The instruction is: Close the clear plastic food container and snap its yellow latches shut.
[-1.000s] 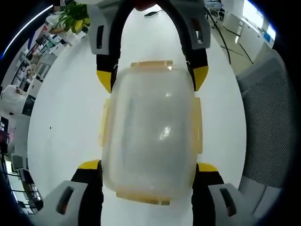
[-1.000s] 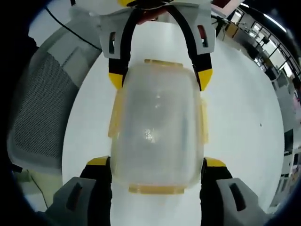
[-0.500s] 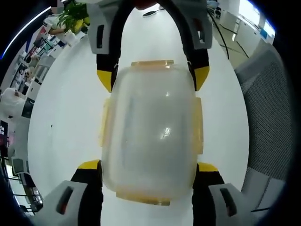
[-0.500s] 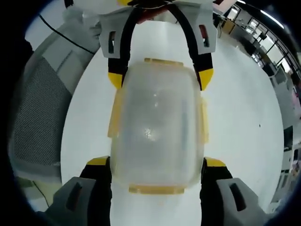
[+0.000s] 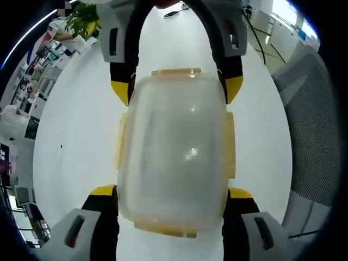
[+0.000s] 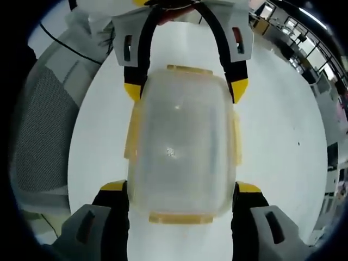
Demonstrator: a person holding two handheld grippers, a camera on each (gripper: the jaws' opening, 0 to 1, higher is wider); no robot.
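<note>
Clear plastic with yellow trim sits right between my jaws: the food container (image 5: 173,152) lies on the white table (image 5: 70,136), lid on, and my left gripper (image 5: 172,191) straddles its near end, one yellow-tipped jaw against each long side. I read those jaws as spread wide and bracketing the box; whether they press it or merely touch, I cannot tell.

Straight ahead of my left gripper, the right gripper (image 5: 175,89) reaches in from the far end, its yellow tips flanking the container's far corners. A yellow latch (image 5: 175,72) lies along the far edge, another (image 5: 166,228) along the near edge, and one runs down each long side. They look folded against the box, though I cannot confirm they are snapped.

From the right gripper view it mirrors: the container (image 6: 182,147) between my right gripper (image 6: 182,190) jaws, equally spread at its near end, and the left gripper (image 6: 186,89) opposite. A mesh-backed chair (image 6: 46,125) stands off to the left of that gripper, beyond the table edge. A green plant (image 5: 84,19) sits far ahead-left of my left gripper.
</note>
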